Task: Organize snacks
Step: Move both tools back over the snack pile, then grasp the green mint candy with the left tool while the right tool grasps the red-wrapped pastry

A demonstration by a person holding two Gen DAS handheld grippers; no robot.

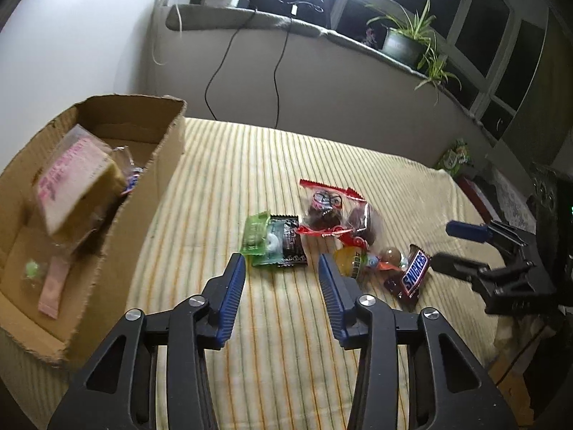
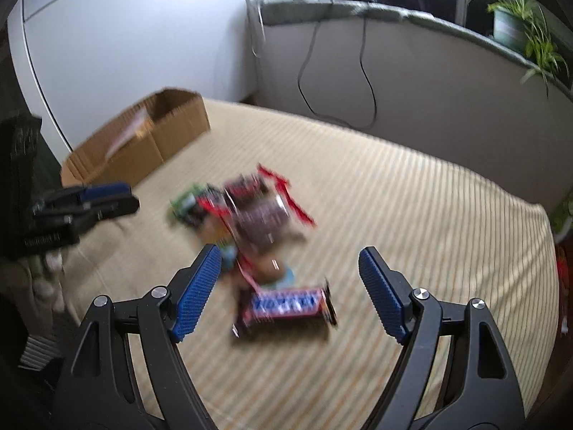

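Lying loose on the striped bed cover: Snickers bar (image 2: 286,306), light, stiff, slick-wrapped; grip across its narrow sides. Right hand-held gripper (image 2: 288,279) spread, empty, above it. Left hand-held gripper (image 1: 283,265) part-spread, empty. Cardboard box (image 1: 143,193) nearby.

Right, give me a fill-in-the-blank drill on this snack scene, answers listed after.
1. The brown cardboard box sits on the ____ side of the left wrist view.
2. The brown wrapped bar reads ____.
3. The pile of loose snacks lies on a ____ yellow cloth.
4. Nothing sits between the fingers of the left gripper; its jaws are ____.

Answers: left; Snickers; striped; open
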